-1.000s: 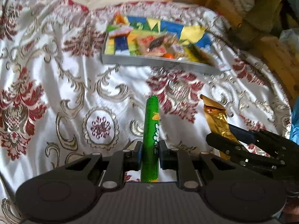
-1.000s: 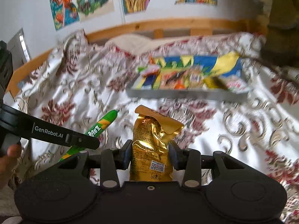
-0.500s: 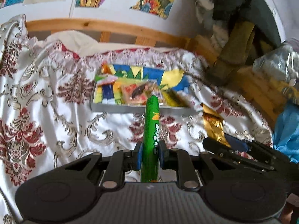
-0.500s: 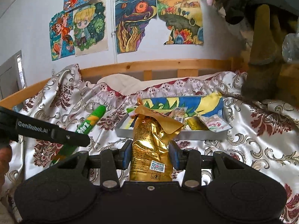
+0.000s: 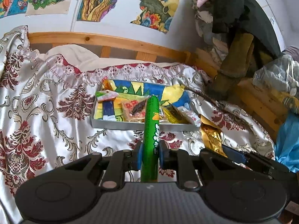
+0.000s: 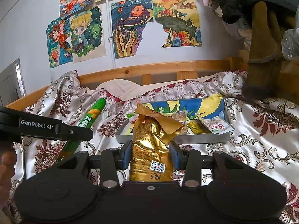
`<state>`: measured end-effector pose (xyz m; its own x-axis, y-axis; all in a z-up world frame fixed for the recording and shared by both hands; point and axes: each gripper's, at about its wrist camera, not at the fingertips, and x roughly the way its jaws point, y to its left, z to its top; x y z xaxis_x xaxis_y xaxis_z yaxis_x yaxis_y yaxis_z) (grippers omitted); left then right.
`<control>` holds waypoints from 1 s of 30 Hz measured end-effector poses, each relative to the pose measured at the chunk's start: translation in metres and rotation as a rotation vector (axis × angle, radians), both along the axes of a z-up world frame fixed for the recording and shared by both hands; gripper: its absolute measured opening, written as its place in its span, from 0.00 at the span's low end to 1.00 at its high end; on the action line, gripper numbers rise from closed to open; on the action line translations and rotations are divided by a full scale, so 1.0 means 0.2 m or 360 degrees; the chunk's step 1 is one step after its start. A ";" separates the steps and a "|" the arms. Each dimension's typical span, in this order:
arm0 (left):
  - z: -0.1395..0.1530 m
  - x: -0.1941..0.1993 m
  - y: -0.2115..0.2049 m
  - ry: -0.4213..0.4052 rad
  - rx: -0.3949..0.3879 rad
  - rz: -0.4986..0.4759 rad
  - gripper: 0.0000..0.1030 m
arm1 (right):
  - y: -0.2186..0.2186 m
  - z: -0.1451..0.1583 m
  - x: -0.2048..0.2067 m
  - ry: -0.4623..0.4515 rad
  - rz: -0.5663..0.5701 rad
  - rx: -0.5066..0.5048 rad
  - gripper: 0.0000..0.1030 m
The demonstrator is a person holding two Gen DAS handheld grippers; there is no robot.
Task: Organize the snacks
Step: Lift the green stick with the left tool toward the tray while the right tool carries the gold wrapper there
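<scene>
1. On the bed, over a glossy satin bedspread [image 5: 56, 112] patterned with red and gold scrollwork, both grippers are held above the cloth, pointing toward a shallow grey tray [image 5: 134, 126].
2. Left wrist view: left gripper [image 5: 151, 155] clenched on a slim green snack tube [image 5: 151, 130], a smooth cylinder with a rounded tip that overlaps the tray's near wall in this view. The gold pouch [image 5: 212, 139] appears only as a crinkled strip at right, above the black fingers of the right gripper [image 5: 243, 160].
3. Right wrist view: right gripper [image 6: 150, 155] grasping the gold pouch [image 6: 151, 149] between blue pads; foil creased, top flap folded over, a QR label near its base. This view alone shows the left gripper's lettered black finger [image 6: 46, 128] crossing the green snack tube [image 6: 89, 117], and a fingertip [image 6: 7, 160] at the left edge.
4. Tray [image 6: 205, 139]: rectangular, low-walled, lined with a blue, yellow and green drawing; it holds several flat snack packets [image 5: 134, 108], one white sachet [image 6: 216, 126] draped over the right corner.
5. Background: wooden bed rail [image 6: 168, 65] and coloured drawings [image 6: 129, 28] on a pale wall.
</scene>
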<state>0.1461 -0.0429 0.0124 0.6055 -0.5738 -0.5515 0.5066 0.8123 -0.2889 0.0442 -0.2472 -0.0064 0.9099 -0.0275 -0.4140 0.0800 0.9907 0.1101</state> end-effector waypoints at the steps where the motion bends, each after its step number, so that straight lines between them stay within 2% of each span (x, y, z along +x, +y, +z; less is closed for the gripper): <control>1: 0.00 0.00 0.00 -0.0003 -0.0004 0.0006 0.18 | 0.00 0.00 0.00 -0.0003 0.0001 0.0001 0.42; 10: 0.04 0.12 -0.02 -0.0041 -0.0073 0.0088 0.18 | -0.02 0.05 0.09 -0.0108 -0.0010 -0.0065 0.42; 18: 0.05 0.37 -0.06 -0.0092 -0.0152 0.0209 0.18 | -0.09 0.07 0.29 -0.0183 -0.0039 -0.0092 0.42; 23: 0.00 0.57 -0.12 -0.0093 -0.0183 0.0266 0.18 | -0.13 0.03 0.47 -0.0194 -0.0055 -0.0088 0.43; 30: -0.15 0.85 -0.20 -0.0065 -0.0175 0.0313 0.18 | -0.17 -0.07 0.78 -0.0164 -0.0083 -0.0133 0.43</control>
<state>0.3153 -0.0831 -0.0171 0.7321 -0.4977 -0.4651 0.3544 0.8614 -0.3638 0.2000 -0.2819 -0.0208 0.9438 -0.1064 -0.3130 0.1243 0.9915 0.0378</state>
